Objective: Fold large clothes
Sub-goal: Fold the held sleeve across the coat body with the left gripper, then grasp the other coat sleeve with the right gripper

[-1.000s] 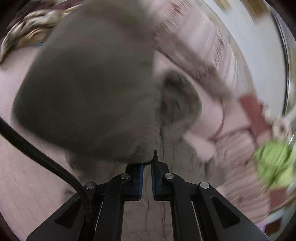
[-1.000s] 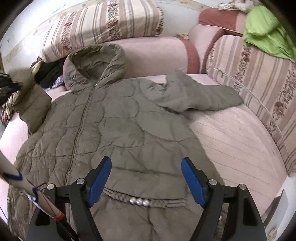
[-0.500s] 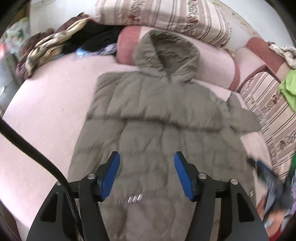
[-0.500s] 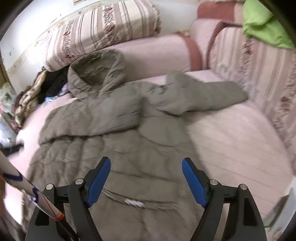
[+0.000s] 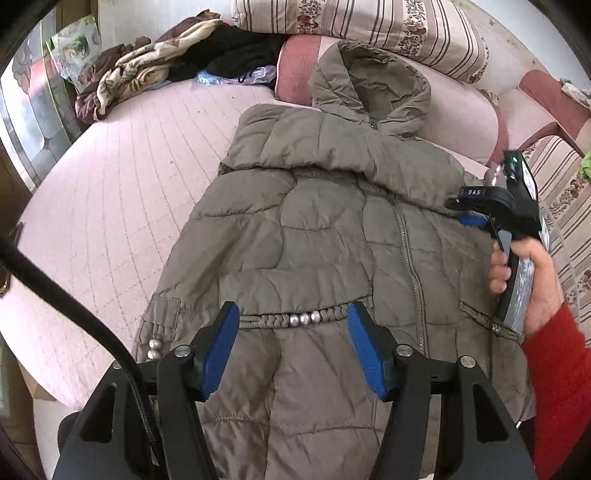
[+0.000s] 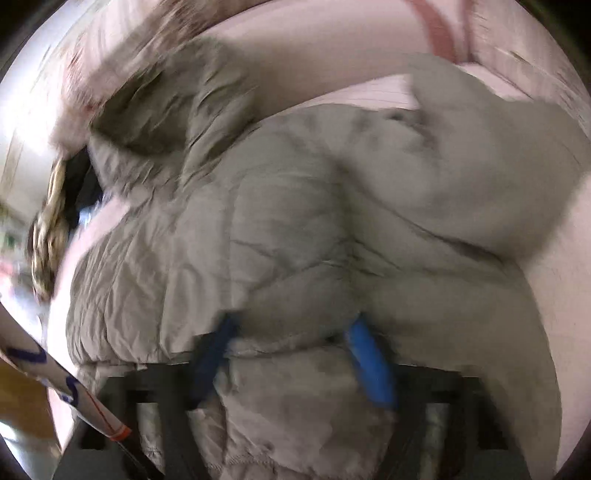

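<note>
The coat [image 5: 325, 236], a quilted olive-grey hooded one, lies spread face up on the pink quilted sofa seat [image 5: 110, 206], its hood [image 5: 369, 81] propped against the back cushion and its hem toward the near edge. The left gripper [image 5: 291, 343] hangs above the waist of the coat with its blue pads [image 5: 218, 347] well apart and nothing between them; the braided waist trim with its silver beads [image 5: 304, 317] shows in the gap below. The right gripper [image 6: 291, 354] is down on the coat's far side, near the shoulder on that side of the zip [image 5: 406, 251]. Its jaws are closing, with a bulge of the padded fabric between the blue pads [image 6: 369, 365]; that view is blurred, so I cannot tell whether the pads press on the cloth yet. A hand [image 5: 528, 280] in a red sleeve [image 5: 557, 380] holds that gripper's handle. One sleeve of the coat [image 5: 295, 136] lies folded across the chest, below the hood. The other coat sleeve [image 6: 480, 166] stretches out toward the seat's far side. A striped cushion [image 5: 369, 26] runs along the sofa back, and a heap of other clothes [image 5: 177, 62] sits at the seat's far left corner.
</note>
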The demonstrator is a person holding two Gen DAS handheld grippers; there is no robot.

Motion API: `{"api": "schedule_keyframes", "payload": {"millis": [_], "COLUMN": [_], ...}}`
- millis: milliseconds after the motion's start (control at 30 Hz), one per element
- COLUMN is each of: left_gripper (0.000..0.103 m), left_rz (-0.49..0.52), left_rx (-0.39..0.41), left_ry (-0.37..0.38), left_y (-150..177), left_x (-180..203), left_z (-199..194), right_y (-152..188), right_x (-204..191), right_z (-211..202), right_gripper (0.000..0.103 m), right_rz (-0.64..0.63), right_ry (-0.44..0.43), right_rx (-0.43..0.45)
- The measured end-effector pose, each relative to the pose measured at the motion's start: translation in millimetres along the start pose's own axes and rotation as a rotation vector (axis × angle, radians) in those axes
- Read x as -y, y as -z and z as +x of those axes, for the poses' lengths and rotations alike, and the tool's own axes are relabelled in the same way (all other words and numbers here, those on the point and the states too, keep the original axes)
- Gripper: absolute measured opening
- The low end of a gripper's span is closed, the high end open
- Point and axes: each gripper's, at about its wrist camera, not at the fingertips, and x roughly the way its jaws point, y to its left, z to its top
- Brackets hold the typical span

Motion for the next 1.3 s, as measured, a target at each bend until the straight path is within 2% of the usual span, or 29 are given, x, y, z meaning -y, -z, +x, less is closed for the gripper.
{"api": "schedule_keyframes", "payload": {"millis": [33,200,267,400,433,567,700,933,1033,1167,1300], "left_gripper": [0.06,0.06,0.06,0.06,0.06,0.06,0.067,0.067,0.067,0.067,0.067], "left_rz": [0.001,0.01,0.008,0.011,0.012,0.019,0.03,0.078,0.098,0.112,0.109], "left_rx": [0.001,-0.002,0.002,0.024,0.028,0.044,0.067,0.095,0.096,0.088,0.069], "left_ry": [-0.008,-0.015,-0.019,-0.039,-0.045,-0.063,-0.088,-0.116,-0.128,-0.131,-0.13], "left_y": [-1,-2,-2,-1,-1,4,11,23,27,29,27], "left_x": [1,6,8,9,10,17,28,45,50,53,55], "left_z": [0,-3,-7,-19,-22,-36,-49,-64,-65,-63,-54], "right_y": [-4,-21,-20,-15,-11,3,17,46,55,59,57], "right_x": [0,30,31,27,28,50,84,138,146,164,185], "right_z": [3,8,11,-12,-24,-68,-109,-158,-164,-160,-151], "right_gripper": [0.022,0.018,0.019,0.031,0.031,0.04,0.044,0.066,0.07,0.075,0.075], "right_rz": [-0.006,0.09,0.084,0.019,0.014,0.028,0.048,0.146,0.129,0.166,0.24], "right_ry": [0.011,0.106,0.104,0.147,0.149,0.114,0.116,0.052,0.028,-0.071,-0.073], "right_rx": [-0.002,0.019,0.007,0.059,0.078,0.117,0.143,0.198,0.182,0.142,0.118]}}
